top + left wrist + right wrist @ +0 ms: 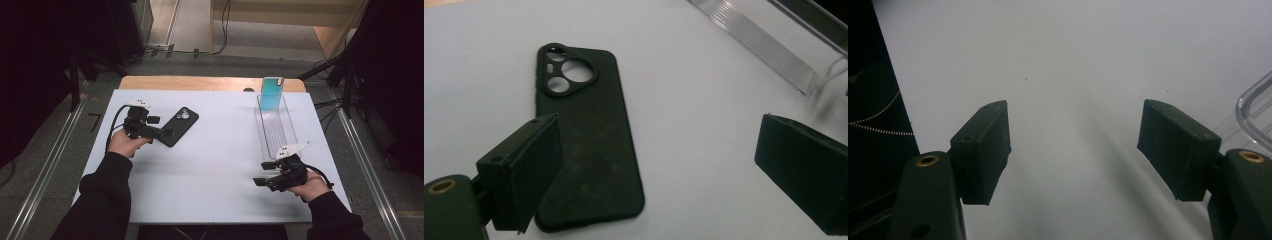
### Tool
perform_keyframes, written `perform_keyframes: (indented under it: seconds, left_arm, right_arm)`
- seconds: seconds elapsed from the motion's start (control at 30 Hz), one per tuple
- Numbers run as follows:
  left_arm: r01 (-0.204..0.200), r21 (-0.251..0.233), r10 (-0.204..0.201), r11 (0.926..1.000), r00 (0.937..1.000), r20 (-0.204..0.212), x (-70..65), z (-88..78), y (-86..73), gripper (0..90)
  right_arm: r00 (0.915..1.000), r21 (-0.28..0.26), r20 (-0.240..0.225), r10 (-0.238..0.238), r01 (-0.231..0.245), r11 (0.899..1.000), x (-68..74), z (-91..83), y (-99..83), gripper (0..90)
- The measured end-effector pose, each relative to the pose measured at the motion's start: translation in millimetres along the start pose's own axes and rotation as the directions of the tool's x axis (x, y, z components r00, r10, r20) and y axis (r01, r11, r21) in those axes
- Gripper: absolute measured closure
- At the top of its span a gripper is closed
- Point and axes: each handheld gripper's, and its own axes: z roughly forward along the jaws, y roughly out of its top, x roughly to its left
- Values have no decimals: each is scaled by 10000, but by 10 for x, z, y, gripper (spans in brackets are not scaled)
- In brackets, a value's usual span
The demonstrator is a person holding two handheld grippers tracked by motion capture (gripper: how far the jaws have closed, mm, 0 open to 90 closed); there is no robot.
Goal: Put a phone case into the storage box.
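Observation:
A black phone case (180,125) lies flat on the white table (220,165), camera cut-out at its far end. My left gripper (161,126) is at the case's near end with its jaws wide apart. In the left gripper view the case (589,145) lies flat under and beside the left jaw, and the gripper (659,135) holds nothing. A teal phone case (272,92) stands upright at the far end of a clear plastic tray (292,131). My right gripper (263,173) hovers near that tray's near end, open over bare table (1075,135).
The clear tray (764,42) runs front to back on the table's right side; its rim (1255,107) curves in just right of my right gripper. A wooden tabletop edge (200,82) shows behind the white sheet. Metal rails flank the table.

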Motion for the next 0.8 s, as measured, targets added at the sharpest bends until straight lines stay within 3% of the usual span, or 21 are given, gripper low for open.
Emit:
perform_keyframes:
  seconds: [0.23, 0.4, 0.5, 0.8]
  left_arm:
    - [-53, 199, 59, 9998, 9995, -302, 93, 186, 90, 57]
    - [-377, 604, 402, 9975, 9983, -411, 101, 329, 180, 57]
    - [-180, 593, 204, 9981, 9990, -400, 136, 393, 216, 57]
    - [-215, 440, 240, 9988, 9980, -579, 181, 533, 327, 57]
  right_arm:
    - [10000, -10, 6, 16, -16, 10000, -1, -7, -1, 271]
    - [10000, 18, 17, 25, -25, 10000, 5, -5, -2, 271]
    - [10000, 11, -1, 6, -6, 10000, 5, -6, -2, 271]
    - [10000, -11, -34, -33, 33, 10000, 4, -4, -1, 270]
